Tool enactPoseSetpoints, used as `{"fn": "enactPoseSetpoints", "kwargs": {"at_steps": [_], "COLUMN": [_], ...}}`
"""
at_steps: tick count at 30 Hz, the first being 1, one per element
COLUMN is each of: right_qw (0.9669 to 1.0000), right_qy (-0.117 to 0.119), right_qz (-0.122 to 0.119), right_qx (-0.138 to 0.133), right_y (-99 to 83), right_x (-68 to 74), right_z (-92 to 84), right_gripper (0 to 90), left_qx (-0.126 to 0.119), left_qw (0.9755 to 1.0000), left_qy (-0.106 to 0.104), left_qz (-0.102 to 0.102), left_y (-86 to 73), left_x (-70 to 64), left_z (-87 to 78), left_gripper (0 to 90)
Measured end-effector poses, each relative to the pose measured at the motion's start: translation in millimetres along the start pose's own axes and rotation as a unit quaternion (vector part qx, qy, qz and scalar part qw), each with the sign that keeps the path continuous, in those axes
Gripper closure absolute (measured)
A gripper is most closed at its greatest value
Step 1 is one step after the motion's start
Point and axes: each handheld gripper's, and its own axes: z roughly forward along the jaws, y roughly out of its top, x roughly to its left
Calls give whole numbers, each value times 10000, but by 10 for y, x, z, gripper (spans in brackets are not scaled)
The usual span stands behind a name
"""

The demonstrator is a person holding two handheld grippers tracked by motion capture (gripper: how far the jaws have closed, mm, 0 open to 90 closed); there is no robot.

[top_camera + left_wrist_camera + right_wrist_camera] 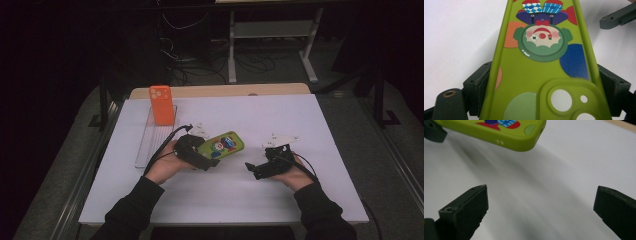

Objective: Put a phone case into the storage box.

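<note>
A lime-green phone case (222, 144) printed with a clown lies lengthwise between the jaws of my left gripper (209, 152), which is shut on its two long edges near the camera cutout. In the left gripper view the green case (541, 67) runs away from me with a black pad (477, 81) pressed on each side. Its far end hangs a little above the white sheet, casting a shadow. My right gripper (251, 170) rests just right of the case, jaws wide open with nothing between them. From the right gripper (541, 207), the case's end (506, 132) lies ahead.
An orange phone case (162, 104) stands upright on a clear ribbed tray (150, 145) at the back left. A white sheet (280, 200) covers the table. Beyond the far edge are a dark floor, cables and a stand's legs (310, 65).
</note>
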Motion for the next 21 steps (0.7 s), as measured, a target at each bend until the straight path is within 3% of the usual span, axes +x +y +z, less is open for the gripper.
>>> {"fn": "enactPoseSetpoints", "kwargs": {"at_steps": [4, 11, 17, 18, 21], "right_qw": [9988, 9954, 9880, 9870, 9815], "right_qy": [-208, -417, -665, -713, -866], "right_qz": [-444, -862, -1395, -1440, -1701], "right_qx": [43, -10, -86, -93, -129], "right_y": [16, 17, 33, 34, 29], "right_x": [51, 118, 172, 183, 209], "right_z": [17, 8, -13, -13, -14], "right_gripper": [0, 0, 0, 0, 0], "left_qx": [-2, 42, -31, 38, 44], "left_qw": [10000, 10000, 9999, 10000, 10000], "left_qy": [1, -3, -22, -29, -47], "left_qz": [-18, 10, -117, -22, -24], "left_y": [-2, -3, -10, -7, -7], "left_x": [-3, -7, -25, -12, -17], "left_z": [1, -1, 21, 11, 23], "left_gripper": [150, 150, 150, 150, 150]}}
